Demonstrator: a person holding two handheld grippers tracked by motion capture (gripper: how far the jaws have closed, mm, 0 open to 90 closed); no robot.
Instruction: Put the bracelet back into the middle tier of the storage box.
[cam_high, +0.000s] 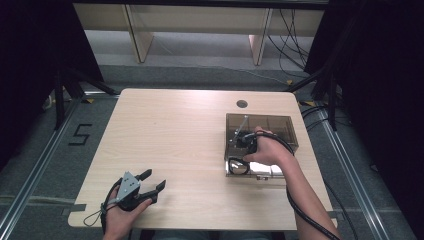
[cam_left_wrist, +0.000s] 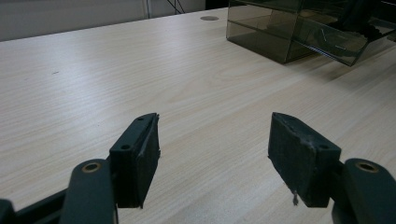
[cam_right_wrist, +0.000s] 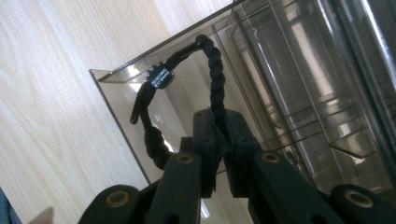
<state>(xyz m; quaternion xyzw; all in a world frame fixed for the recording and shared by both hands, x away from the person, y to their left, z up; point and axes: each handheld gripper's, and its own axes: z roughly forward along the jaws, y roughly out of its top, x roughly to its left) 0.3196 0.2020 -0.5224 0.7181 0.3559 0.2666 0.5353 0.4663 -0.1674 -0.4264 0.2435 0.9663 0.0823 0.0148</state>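
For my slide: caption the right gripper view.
Right gripper pinches a black braided cord loop over the smoky clear organizer box.

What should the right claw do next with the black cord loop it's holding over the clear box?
Probably lower a little and let go. The right claw is shut on the cord loop, which hangs over the open front compartment of the clear box, so a small drop should leave it inside. The left claw rests open on the table, away from the box.
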